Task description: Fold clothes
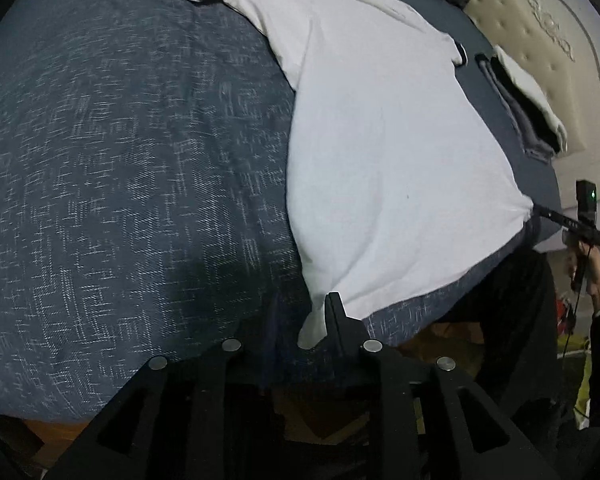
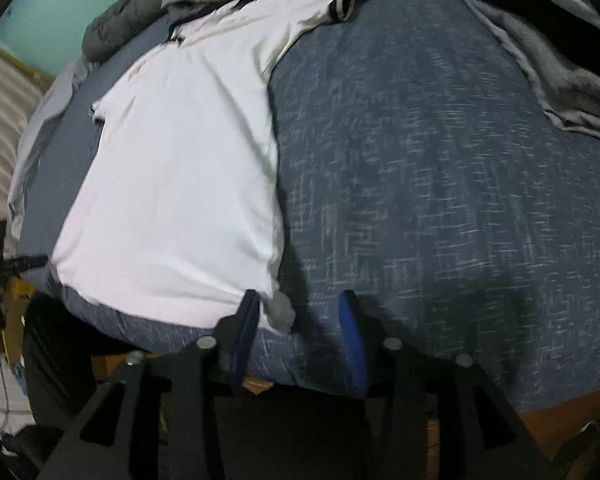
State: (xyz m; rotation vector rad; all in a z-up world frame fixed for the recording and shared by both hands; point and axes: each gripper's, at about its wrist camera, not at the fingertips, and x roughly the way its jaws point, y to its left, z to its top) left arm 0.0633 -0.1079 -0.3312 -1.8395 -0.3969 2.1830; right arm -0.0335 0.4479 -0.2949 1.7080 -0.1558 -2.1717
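Hidden: my left fingers (image 1: 300, 320), one lost in dark blur; collar cut off.
Polo shirt (image 1: 380, 140): flat on bed (image 1: 120, 160), collar far, hem toward me.
Left fingers: parted, hem corner between.
Right fingers (image 2: 300, 320): open, hem corner loose between.

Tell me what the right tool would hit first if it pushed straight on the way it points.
Probably the white polo shirt's bottom corner, lying between the right tool's open fingers, with the blue bedspread right under it; depth is unclear.

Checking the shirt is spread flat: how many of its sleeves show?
2. One sleeve lies spread at the shirt's far right in the right wrist view; the other is only partly seen at its left edge, maybe tucked.
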